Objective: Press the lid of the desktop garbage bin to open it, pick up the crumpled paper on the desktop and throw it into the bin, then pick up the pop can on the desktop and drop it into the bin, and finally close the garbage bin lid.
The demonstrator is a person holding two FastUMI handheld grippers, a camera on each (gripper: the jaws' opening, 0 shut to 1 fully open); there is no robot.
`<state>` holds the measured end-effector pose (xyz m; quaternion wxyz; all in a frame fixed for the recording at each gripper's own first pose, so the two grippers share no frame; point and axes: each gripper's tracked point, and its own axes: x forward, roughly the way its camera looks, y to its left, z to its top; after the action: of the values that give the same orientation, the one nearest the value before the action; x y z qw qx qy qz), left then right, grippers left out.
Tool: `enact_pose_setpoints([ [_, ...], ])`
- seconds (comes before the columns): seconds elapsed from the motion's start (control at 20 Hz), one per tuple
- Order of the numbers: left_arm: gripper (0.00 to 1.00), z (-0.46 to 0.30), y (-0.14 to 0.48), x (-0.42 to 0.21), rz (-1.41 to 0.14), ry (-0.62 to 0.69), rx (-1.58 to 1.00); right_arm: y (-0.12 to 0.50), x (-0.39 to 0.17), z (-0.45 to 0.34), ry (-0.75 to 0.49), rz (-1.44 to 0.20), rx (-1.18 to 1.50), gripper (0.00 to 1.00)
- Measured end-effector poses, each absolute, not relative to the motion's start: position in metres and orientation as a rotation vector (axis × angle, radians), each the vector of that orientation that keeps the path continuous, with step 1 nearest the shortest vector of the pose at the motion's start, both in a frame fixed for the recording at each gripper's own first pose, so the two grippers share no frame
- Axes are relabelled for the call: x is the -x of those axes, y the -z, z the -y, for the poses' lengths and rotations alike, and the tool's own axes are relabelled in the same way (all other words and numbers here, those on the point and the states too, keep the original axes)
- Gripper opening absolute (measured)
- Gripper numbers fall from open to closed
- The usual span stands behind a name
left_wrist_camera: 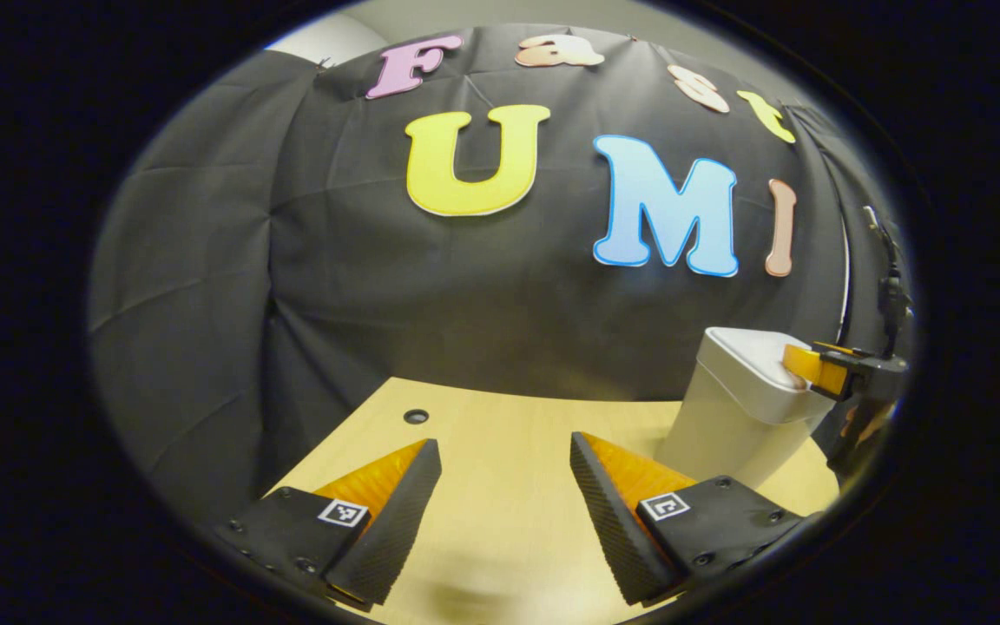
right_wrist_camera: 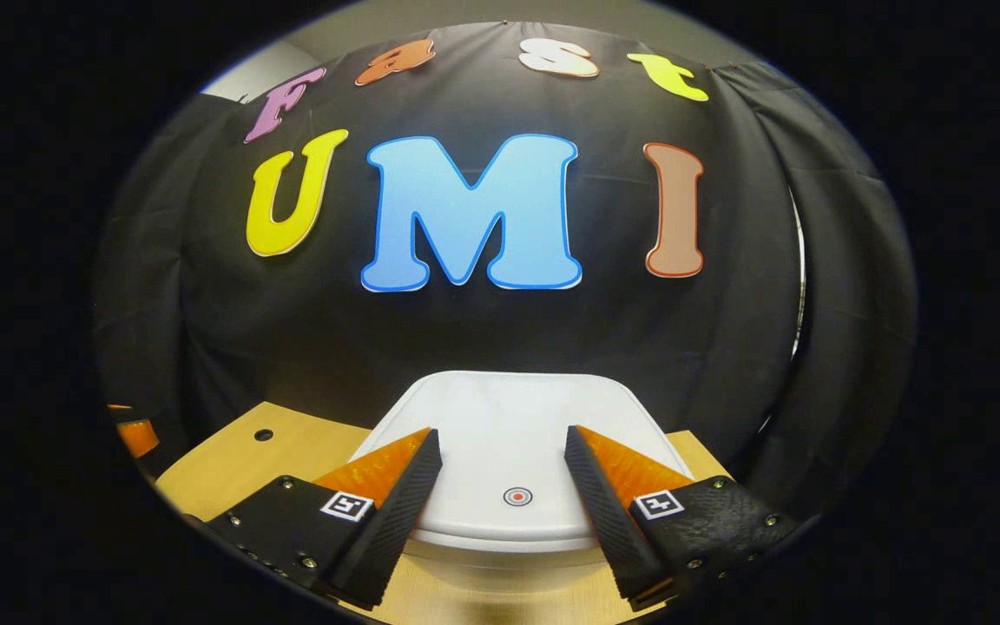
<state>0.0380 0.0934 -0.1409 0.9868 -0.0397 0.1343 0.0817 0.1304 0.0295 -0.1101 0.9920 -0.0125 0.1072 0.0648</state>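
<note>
1. Right tongs are showing at the right rim of the left gripper view, cut off; whether they are touching the lid is hard to tell.
2. Bin base is partly hiding behind the left tongs' finger.
3. Worktop is light wood, with a round hole near its far edge; black cloth wall is hanging behind.
4. Bin is standing near the worktop's far right area, lid closed, a small round mark on its front part.
5. Right tongs are hovering wide open right over the lid, holding nothing.
6. Left tongs are wide open, empty, over bare worktop, bin just beyond their right finger.
</note>
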Motion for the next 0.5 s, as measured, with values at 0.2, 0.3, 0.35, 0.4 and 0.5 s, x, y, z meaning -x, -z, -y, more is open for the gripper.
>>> enact_pose_setpoints([
  [0.2, 1.00, -0.0908, 0.1422, -0.0361, -0.273, -0.158, 0.094, 0.1122, -0.1283, -0.0295, -0.128, -0.205, 0.021, 0.94],
  [0.3, 1.00, -0.0885, 0.1431, -0.0341, -0.273, -0.153, 0.104, 0.1134, -0.1282, -0.0291, -0.130, -0.205, 0.019, 0.94],
  [0.35, 1.00, -0.0878, 0.1431, -0.0347, -0.273, -0.152, 0.108, 0.1134, -0.1284, -0.0294, -0.131, -0.199, 0.017, 0.95],
  [0.4, 1.00, -0.0875, 0.1430, -0.0347, -0.273, -0.150, 0.111, 0.1150, -0.1292, -0.0292, -0.133, -0.192, 0.014, 0.95],
  [0.5, 1.00, -0.0870, 0.1433, -0.0352, -0.272, -0.147, 0.113, 0.1157, -0.1298, -0.0295, -0.133, -0.175, -0.003, 0.95],
])
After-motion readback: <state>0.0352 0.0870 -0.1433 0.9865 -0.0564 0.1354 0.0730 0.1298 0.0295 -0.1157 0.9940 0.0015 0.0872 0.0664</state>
